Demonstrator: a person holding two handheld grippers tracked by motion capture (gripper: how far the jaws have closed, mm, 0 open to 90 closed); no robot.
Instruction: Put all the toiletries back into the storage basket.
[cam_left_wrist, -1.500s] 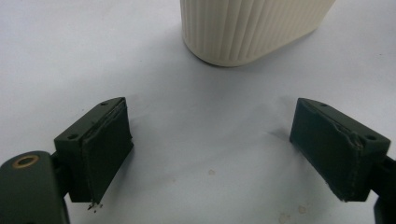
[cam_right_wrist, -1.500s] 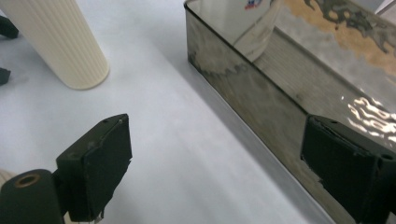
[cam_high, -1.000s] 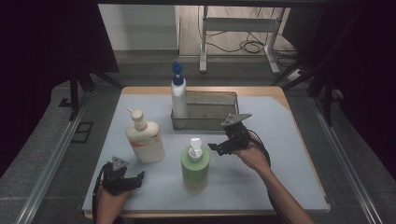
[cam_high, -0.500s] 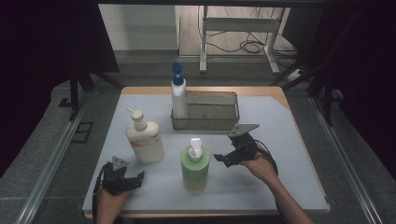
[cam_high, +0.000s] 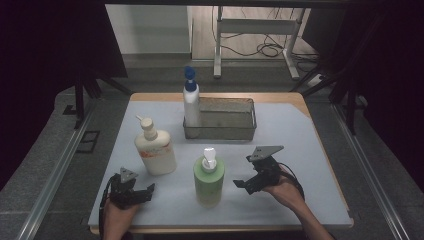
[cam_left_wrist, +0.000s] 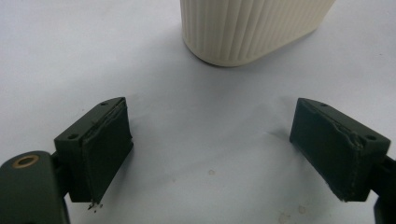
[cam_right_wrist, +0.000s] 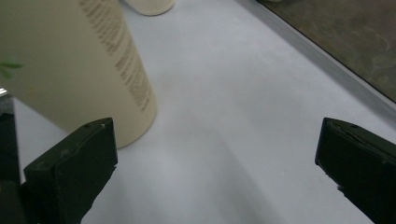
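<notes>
Right gripper view, green bottle (cam_right_wrist: 70, 70) with unreadable blurred print, right gripper (cam_right_wrist: 217, 170) jaws apart, left gripper (cam_left_wrist: 224, 149) jaws apart.

Both grippers are black. The left gripper (cam_high: 134, 192) carries a small grey three-cornered plate on top; the right gripper (cam_high: 252, 180) bears a larger one. A black cable loops from each. Up close, the left gripper's (cam_left_wrist: 212, 158) jaws are blocky, with worn dark pads, small screw holes and a brass-ringed hole. The right gripper's (cam_right_wrist: 212, 172) jaws look alike. The forearms are bare.
</notes>
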